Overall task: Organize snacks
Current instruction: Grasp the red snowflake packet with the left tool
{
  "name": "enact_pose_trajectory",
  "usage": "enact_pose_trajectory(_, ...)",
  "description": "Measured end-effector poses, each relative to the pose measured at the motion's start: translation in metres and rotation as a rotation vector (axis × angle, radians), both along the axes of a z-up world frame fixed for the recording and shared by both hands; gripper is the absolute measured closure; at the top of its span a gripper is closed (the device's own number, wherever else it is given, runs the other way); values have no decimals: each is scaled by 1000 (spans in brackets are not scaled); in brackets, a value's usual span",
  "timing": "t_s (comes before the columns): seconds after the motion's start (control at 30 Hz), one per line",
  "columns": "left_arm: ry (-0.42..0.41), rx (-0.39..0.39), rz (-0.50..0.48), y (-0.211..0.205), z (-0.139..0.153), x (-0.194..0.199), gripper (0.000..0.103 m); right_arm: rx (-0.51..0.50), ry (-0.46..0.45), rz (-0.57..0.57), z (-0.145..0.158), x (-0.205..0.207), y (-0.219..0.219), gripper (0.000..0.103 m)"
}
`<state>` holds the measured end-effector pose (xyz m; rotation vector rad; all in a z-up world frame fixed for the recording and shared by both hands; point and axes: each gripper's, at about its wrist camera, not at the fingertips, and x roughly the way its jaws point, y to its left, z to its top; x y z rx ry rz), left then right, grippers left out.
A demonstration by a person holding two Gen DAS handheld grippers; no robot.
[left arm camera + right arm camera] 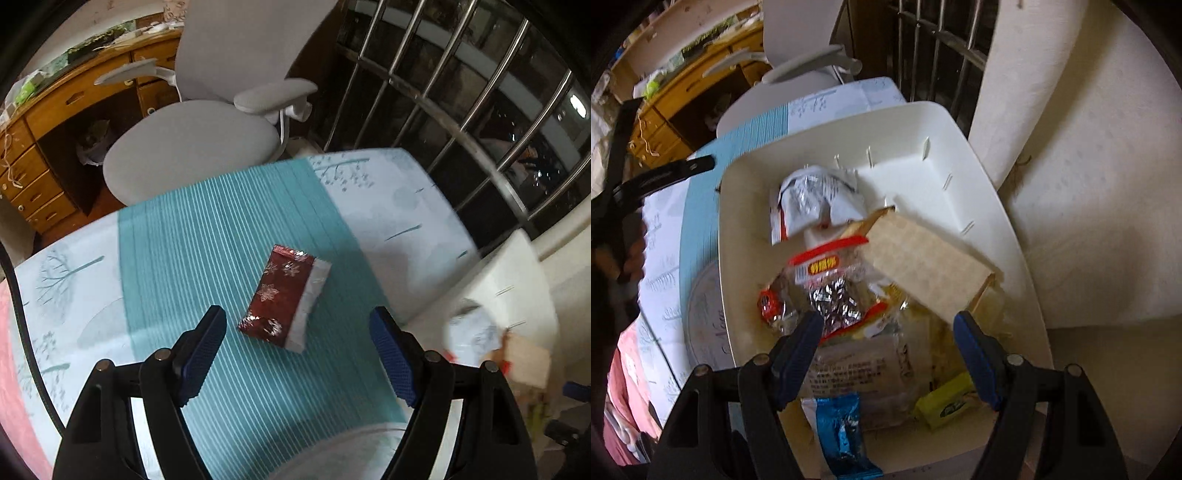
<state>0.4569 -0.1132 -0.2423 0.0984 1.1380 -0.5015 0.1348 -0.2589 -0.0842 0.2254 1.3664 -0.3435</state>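
Observation:
A dark red foil snack packet (pixel 282 297) with silver leaf prints lies flat on the teal striped cloth (pixel 207 236). My left gripper (pixel 299 319) hangs open just above its near end, with nothing between the blue pads. In the right wrist view a white bin (pixel 993 206) holds several snacks: a white wrapper (pixel 816 199), a tan cracker box (pixel 927 262), a red-edged clear bag (pixel 831 284), a blue packet (pixel 842 428) and a yellow-green packet (pixel 945 402). My right gripper (pixel 886 325) stands open over the heap, gripping nothing.
A grey office chair (pixel 207 147) and a wooden desk with drawers (pixel 48 122) stand beyond the table. A barred window (pixel 480 92) runs along the right. The white bin's corner (pixel 517 280) shows at the right edge of the left wrist view.

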Motion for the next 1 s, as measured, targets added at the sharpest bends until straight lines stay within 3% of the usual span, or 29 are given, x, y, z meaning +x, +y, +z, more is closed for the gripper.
enact_pose_trajectory(0.2, -1, 18, 35, 0, -39, 16, 31, -2, 63, -1, -7, -4, 5, 29)
enact_pose_trajectory(0.47, -22, -5, 22, 1, -48, 20, 31, -9, 90, -17, -9, -9, -2, 29)
enact_pose_trajectory(0.73, -73, 115, -15, -16, -50, 17, 38, -7, 98, -25, -5, -16, -5, 29)
enact_pose_trajectory(0.9, -93, 130, -8, -19, -48, 15, 58, -3, 86, -27, 0, -21, -5, 29)
enact_pose_trajectory(1.0, -79, 134, 2, -18, -46, 15, 63, 1, 80, -26, 2, -24, -5, 29)
